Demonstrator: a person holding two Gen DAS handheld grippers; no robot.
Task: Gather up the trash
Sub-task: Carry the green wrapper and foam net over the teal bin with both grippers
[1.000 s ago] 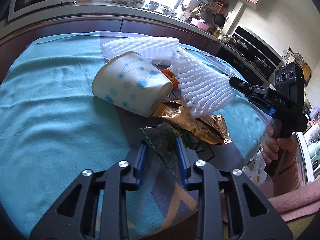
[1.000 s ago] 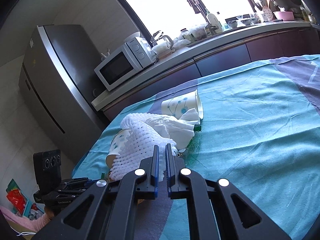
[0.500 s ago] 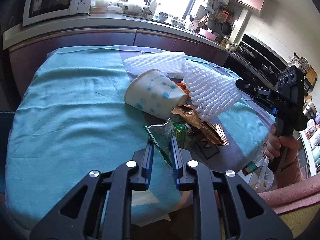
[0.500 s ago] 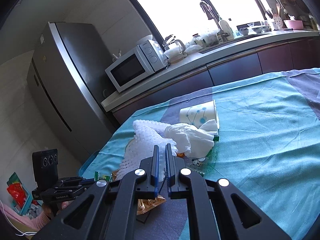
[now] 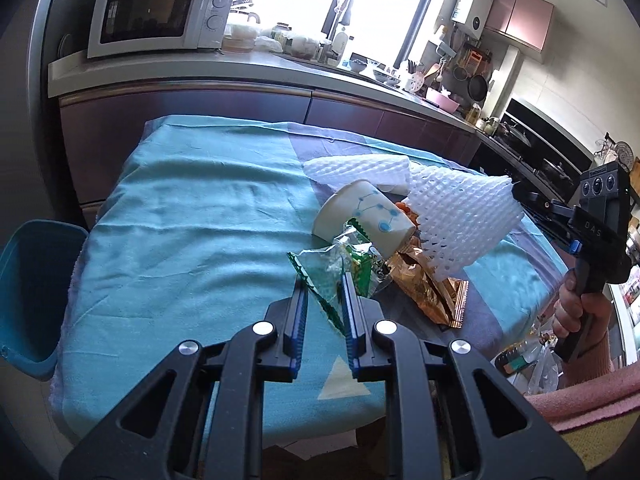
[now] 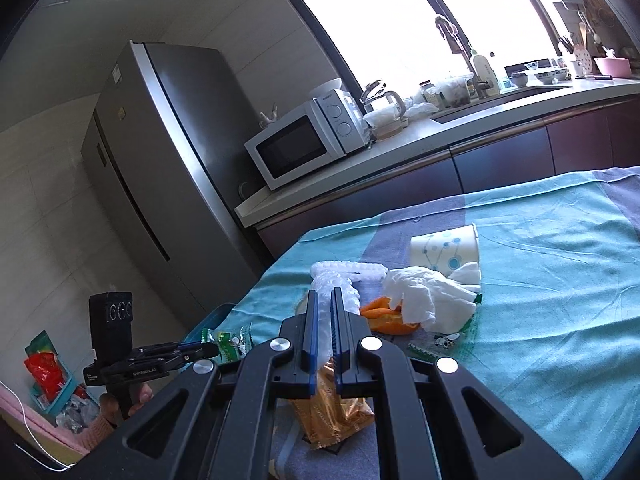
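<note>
My left gripper [image 5: 323, 280] is shut on a crumpled green snack wrapper [image 5: 340, 258], lifted just above the teal tablecloth [image 5: 192, 232]. From the right wrist view the same left gripper [image 6: 202, 350] holds the green wrapper [image 6: 228, 344] off the table's near corner. My right gripper [image 6: 325, 292] is shut on a white foam net [image 6: 340, 272]; seen from the left, the foam net [image 5: 464, 216] hangs raised over the pile. Under it lie a tipped paper cup [image 5: 360, 212], a gold foil wrapper [image 5: 424, 284], orange peel [image 6: 380, 314] and crumpled tissue [image 6: 424, 292].
A second foam net [image 5: 356, 166] lies flat behind the cup. A blue bin [image 5: 32, 288] stands on the floor left of the table. A counter with a microwave [image 5: 156, 16] runs behind, and a fridge [image 6: 160, 160] stands at its end. A hand [image 5: 576, 312] grips the right tool.
The left jaws closed on the green wrapper, then drew back and up with it. The right gripper rose with the foam net, uncovering the peel and tissue.
</note>
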